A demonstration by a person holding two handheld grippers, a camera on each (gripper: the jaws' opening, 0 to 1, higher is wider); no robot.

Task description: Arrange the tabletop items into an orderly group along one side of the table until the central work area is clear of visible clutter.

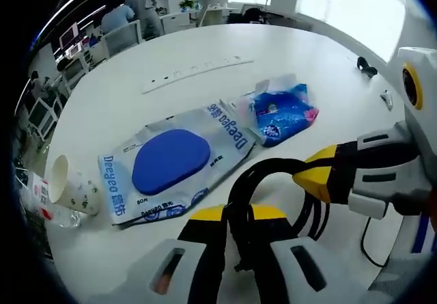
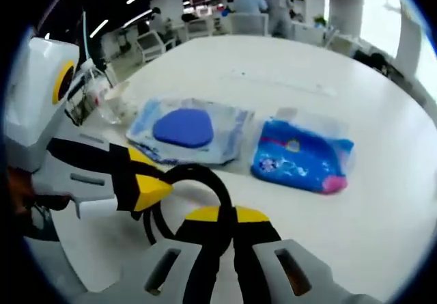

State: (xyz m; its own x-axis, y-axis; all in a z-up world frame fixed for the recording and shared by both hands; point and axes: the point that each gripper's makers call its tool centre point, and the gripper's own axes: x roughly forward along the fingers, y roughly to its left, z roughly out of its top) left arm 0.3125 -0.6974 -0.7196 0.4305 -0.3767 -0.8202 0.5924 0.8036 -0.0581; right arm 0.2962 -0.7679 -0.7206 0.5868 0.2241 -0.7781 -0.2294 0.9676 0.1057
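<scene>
A black cable (image 1: 240,201) is clenched by both tools, left tool (image 1: 232,216) at lower centre, right tool (image 2: 232,215) likewise, apparently for coiling. On the desk (image 1: 205,44), a wipes pack (image 1: 174,160) and blue packet (image 1: 281,115) lie mid-frame; a paper cup (image 1: 68,184) lies at left.

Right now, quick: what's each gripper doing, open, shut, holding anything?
Left gripper: fingers shut on the black cable.
Right gripper: fingers shut on the same black cable.

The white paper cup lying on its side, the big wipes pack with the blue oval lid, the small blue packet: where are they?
white paper cup (image 1: 70,186), left gripper view, its side wall
wipes pack (image 1: 171,159), left gripper view, its blue oval lid
small blue packet (image 2: 302,155), right gripper view, its front face
</scene>
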